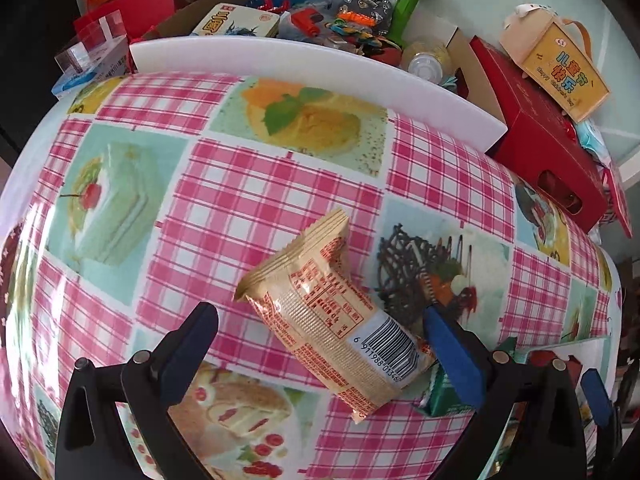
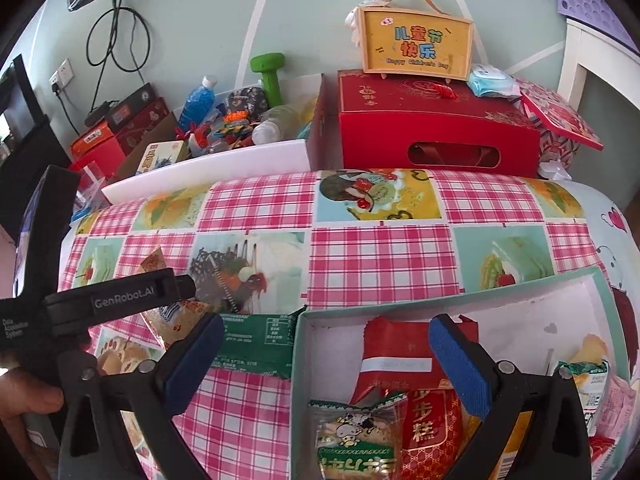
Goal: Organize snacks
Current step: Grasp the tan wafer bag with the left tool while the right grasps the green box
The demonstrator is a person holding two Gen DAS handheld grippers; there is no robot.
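Setting: a table (image 1: 248,200) covered in a pink checked cloth with pictures of cakes and desserts; clutter is stacked along its far edge.

Left gripper (image 1: 320,344): its blue-padded fingers are spread wide, one on each side of a beige snack packet (image 1: 332,320). Neither pad appears to press on the packet, though the right-hand pad sits just beside its barcode end.

Beige snack packet: lies flat on the cloth, slanted, crimped end pointing away from the camera, red printing and a barcode facing up.

Green packet (image 2: 256,340): lies flat on the cloth just beside the beige packet and touching the outer wall of the snack box (image 2: 460,292).

Snack box: a shallow open box with a pale green rim and white inside, on the near right part of the table.

Box contents: a red packet (image 2: 400,356) stands toward the back, a clear packet with green print and a cartoon cow (image 2: 356,436) is in front, a red packet with gold characters (image 2: 428,428) is beside it, and more wrappers lie at the right edge.

Right gripper (image 2: 326,364): held above the near left corner of the box, fingers spread apart with nothing between them.

Person: a hand (image 2: 24,396) shows at the lower left of the right wrist view, behind the left tool.

Background: a red gift box (image 2: 436,136) with a yellow carry case (image 2: 416,44) on top, and a cardboard box of toys holding a green dumbbell (image 2: 270,76) and a blue bottle (image 2: 198,104).
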